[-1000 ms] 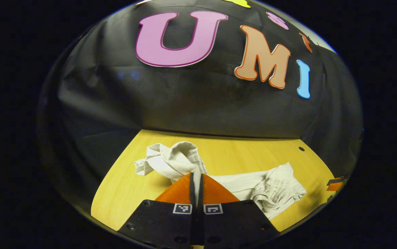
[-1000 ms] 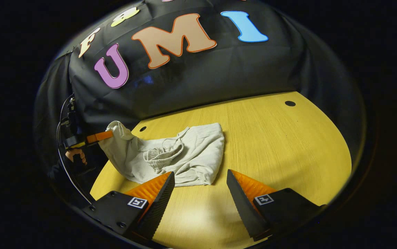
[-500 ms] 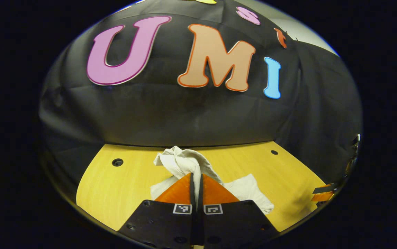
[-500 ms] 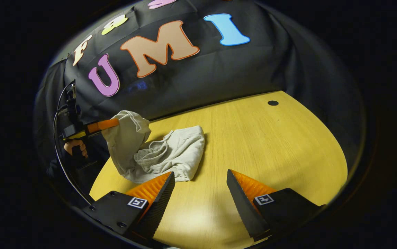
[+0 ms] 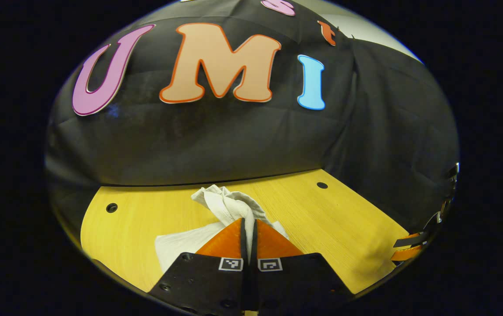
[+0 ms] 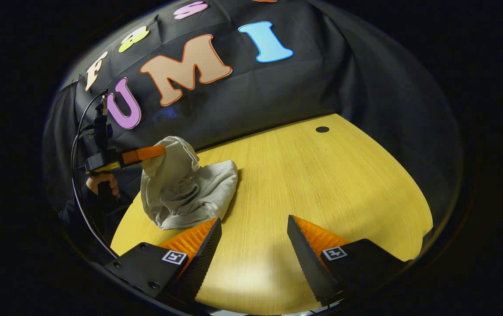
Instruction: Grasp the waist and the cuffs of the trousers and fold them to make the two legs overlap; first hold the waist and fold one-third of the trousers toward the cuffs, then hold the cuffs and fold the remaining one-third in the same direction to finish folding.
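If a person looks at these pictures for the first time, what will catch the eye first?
Most likely the crumpled pale cloth trousers, bunched in a heap at the left part of the yellow wooden table. The left gripper is shut on a raised fold of them, while the right gripper hangs open over bare wood.

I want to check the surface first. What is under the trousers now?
The yellow wooden table lies under the trousers. The left gripper lifts one end, so that part hangs above the heap. The tabletop beneath the heap is covered and cannot be seen.
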Action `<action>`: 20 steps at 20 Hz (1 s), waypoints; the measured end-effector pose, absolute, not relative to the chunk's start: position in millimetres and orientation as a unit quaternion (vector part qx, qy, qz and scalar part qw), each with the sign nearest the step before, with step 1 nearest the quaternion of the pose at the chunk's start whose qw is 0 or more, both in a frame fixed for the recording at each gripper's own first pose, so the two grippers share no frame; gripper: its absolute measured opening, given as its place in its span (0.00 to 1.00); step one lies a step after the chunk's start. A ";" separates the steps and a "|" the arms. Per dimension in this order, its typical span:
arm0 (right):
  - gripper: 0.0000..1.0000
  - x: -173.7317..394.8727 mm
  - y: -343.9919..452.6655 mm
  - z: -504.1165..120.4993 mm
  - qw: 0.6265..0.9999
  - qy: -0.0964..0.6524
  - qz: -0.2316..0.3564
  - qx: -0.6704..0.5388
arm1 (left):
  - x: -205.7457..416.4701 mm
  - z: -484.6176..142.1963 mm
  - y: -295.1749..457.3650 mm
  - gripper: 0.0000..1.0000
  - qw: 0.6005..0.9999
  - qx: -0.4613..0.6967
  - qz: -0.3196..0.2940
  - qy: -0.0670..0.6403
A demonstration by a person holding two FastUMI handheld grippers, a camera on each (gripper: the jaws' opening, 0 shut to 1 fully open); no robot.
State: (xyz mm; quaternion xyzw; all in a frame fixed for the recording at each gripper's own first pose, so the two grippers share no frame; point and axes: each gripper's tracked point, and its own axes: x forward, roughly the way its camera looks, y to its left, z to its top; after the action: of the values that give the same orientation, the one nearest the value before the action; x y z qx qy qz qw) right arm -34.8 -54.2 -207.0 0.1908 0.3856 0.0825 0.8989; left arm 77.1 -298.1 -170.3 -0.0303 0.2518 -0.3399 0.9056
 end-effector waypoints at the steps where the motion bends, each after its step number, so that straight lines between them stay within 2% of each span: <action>1: 0.96 -35.4 -57.8 -205.7 0.899 0.386 0.080 0.192 | 71.4 -179.7 -306.7 0.00 0.904 -0.020 -0.342 0.256; 7: 0.96 -38.5 -74.0 -204.8 0.899 0.387 0.082 0.188 | 20.2 -247.2 -330.9 0.00 0.884 0.034 -0.350 0.308; 11: 0.96 -34.7 -77.3 -200.9 0.899 0.384 0.095 0.188 | 7.1 -265.6 -328.9 0.00 0.885 0.045 -0.345 0.309; 13: 0.96 -31.5 -75.1 -199.0 0.899 0.383 0.111 0.183 | -3.3 -267.3 -335.0 0.09 0.885 0.035 -0.348 0.307; 14: 0.96 -34.1 -74.8 -199.9 0.899 0.381 0.122 0.179 | -11.3 -267.3 -335.4 0.18 0.885 0.030 -0.350 0.305; 18: 0.96 -30.0 -60.3 -186.5 0.901 0.366 0.167 0.161 | -22.6 -234.3 -324.9 0.98 0.909 0.029 -0.325 0.259; 20: 0.96 -20.7 -43.9 -169.8 0.909 0.344 0.186 0.144 | -23.2 -198.4 -307.3 0.97 0.926 0.017 -0.304 0.225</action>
State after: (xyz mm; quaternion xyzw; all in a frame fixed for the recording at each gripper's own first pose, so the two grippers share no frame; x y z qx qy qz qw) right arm -20.7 -43.9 -169.8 0.1440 0.3438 0.1862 0.9091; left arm -23.2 -307.3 -198.4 0.0169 0.2246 -0.3037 0.9258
